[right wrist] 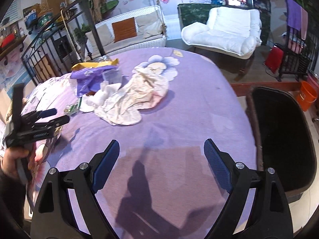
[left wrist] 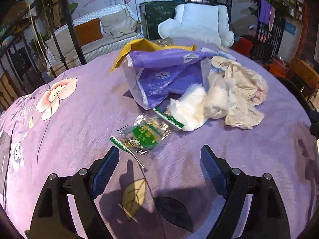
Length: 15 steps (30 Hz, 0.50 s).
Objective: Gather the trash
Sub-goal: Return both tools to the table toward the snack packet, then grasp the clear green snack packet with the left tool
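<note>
- Trash lies in a loose heap on the purple floral bedspread (left wrist: 79, 119), centre to upper right of the left wrist view; nothing looks collected yet.
- The left gripper (left wrist: 159, 161) stands wide open and empty, low in the frame; the right gripper (right wrist: 161, 155) is likewise spread wide with nothing in it, over bare cloth.
- Nearest the left gripper is the green snack wrapper (left wrist: 145, 135); it is thin and flat, so the fingers could pinch bedspread along with it, or slide over it.
- Beyond it, the white tissue wad (left wrist: 191, 107) and the crumpled paper (left wrist: 243, 95) touch each other; a grab might lift only part and scatter the rest.
- Farther up, the purple tissue pack (left wrist: 165, 75) and the yellow bag (left wrist: 143, 47) overlap; pulling one may drag the other.
- The black bin (right wrist: 283, 135) sits at the right edge of the right wrist view, well apart from the heap; light scraps could drop on the way.
</note>
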{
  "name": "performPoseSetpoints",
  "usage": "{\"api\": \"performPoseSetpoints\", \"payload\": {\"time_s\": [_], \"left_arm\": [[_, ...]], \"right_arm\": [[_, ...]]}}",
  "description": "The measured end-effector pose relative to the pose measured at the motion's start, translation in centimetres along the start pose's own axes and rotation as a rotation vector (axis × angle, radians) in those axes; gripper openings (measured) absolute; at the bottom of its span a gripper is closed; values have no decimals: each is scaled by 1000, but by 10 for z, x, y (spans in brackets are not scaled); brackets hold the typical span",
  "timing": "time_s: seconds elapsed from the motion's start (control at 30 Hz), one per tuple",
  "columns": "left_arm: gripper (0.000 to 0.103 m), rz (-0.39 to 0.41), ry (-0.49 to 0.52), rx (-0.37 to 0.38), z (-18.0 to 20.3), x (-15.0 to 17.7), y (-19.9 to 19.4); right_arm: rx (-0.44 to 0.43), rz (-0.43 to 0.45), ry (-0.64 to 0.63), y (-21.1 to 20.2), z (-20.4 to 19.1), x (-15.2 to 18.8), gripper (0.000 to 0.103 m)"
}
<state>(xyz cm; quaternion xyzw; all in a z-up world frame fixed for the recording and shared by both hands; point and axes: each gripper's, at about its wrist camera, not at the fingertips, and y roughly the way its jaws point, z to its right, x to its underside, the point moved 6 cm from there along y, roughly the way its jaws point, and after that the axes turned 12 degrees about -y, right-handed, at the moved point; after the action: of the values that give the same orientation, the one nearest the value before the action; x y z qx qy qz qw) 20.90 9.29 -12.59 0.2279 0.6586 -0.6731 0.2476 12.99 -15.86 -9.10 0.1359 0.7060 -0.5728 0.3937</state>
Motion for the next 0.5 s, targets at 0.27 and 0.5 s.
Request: {"api": "performPoseSetpoints", "payload": {"time_s": [0.27, 0.5], "left_arm": [[81, -64, 96, -19, -7, -11, 33], [55, -35, 58, -26, -12, -12, 28]], "right_arm": [[-14, -19, -51, 8, -17, -10, 86], [-49, -38, -113, 25, -38, -25, 86]]}}
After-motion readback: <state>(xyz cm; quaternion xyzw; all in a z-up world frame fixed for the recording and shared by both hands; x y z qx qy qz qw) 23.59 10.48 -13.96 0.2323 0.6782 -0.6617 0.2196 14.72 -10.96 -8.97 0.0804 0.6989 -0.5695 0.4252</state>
